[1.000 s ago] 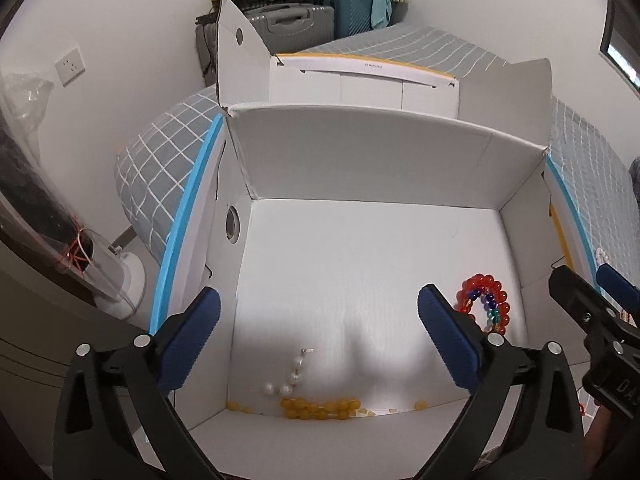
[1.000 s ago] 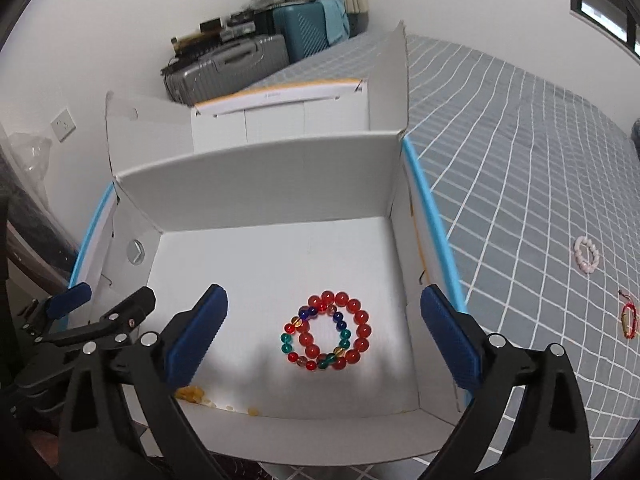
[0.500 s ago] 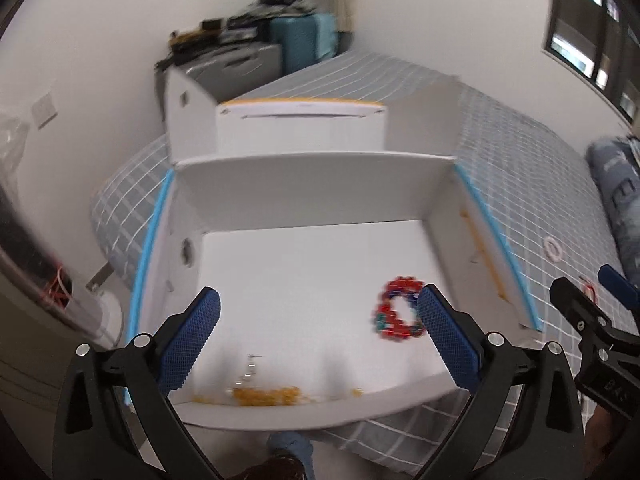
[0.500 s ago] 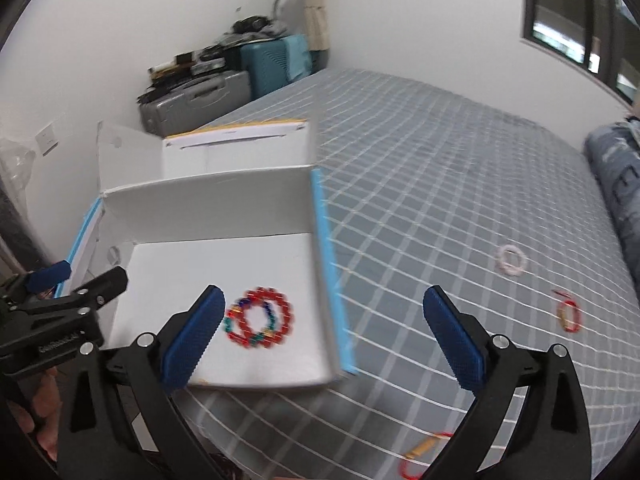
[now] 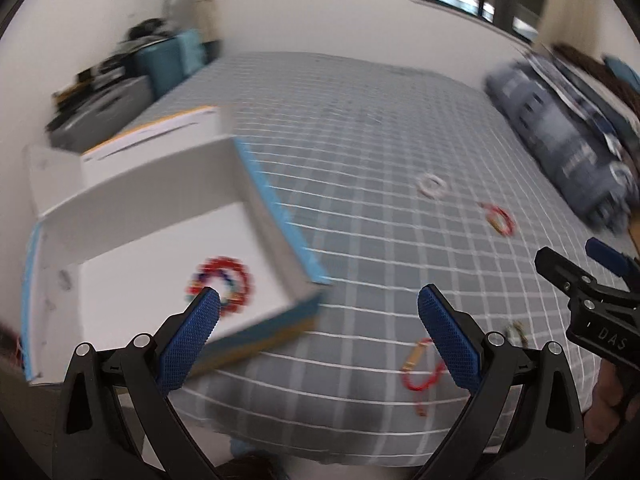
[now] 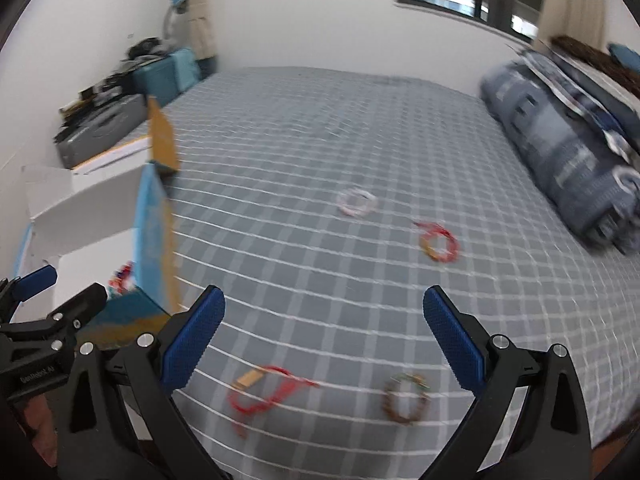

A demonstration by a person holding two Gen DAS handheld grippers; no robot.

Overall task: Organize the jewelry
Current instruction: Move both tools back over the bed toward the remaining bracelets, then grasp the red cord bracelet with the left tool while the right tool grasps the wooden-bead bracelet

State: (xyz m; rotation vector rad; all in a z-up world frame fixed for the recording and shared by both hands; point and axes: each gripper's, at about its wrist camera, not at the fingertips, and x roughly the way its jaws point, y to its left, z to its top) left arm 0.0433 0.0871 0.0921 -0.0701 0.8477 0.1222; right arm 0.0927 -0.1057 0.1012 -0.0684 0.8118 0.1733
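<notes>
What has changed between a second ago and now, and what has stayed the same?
Both grippers have swung right, away from over the box and out over the bed. The left gripper now straddles the box's corner; the right gripper faces the loose bracelets, with the red cord one nearest. Nothing was taken hold of or let go. Both remain open and empty, and the beaded bracelets still lie in the box.

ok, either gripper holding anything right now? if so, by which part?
Nothing is held. The left gripper and right gripper are both open with only the bed showing between their fingers.
</notes>
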